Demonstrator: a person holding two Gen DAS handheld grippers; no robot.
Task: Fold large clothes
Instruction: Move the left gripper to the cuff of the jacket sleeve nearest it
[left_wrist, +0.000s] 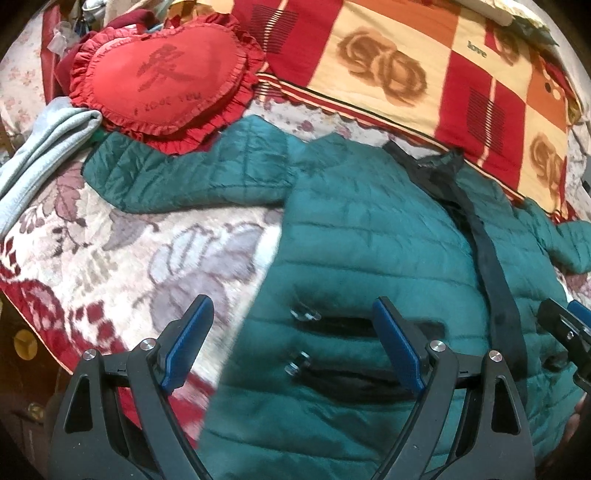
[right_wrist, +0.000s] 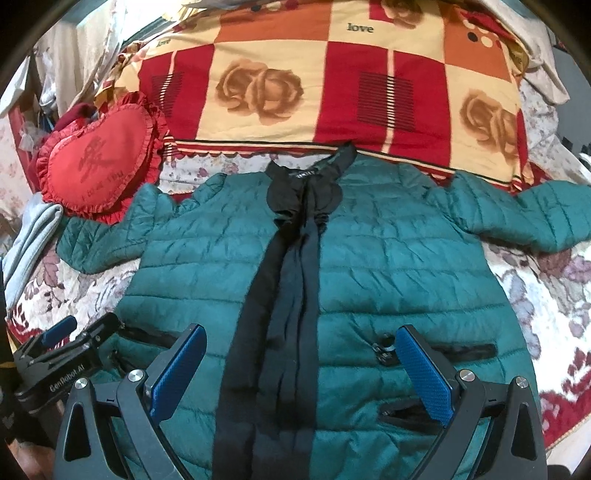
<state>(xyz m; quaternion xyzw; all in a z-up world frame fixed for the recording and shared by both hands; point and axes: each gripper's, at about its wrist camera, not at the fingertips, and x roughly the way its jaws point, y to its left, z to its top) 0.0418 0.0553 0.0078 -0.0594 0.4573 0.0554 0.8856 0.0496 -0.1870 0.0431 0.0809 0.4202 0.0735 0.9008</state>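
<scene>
Right wrist view has the green jacket (right_wrist: 369, 266) spread flat on the bed (right_wrist: 546, 295), just below the checked quilt (right_wrist: 332, 85), right gripper (right_wrist: 299, 362) and left gripper (left_wrist: 293, 332) both wide apart over its hem, gripping nothing.

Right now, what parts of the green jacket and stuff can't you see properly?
- Jacket hem: cut off by the bottom edge and gripper bodies, both views.
- Right sleeve cuff: runs off the right edge, right wrist view.
- Collar label: too small to read.
- Left sleeve top: tucked under the heart pillow, left wrist view.
- Pocket zipper pulls: motion-blurred, left wrist view.
</scene>
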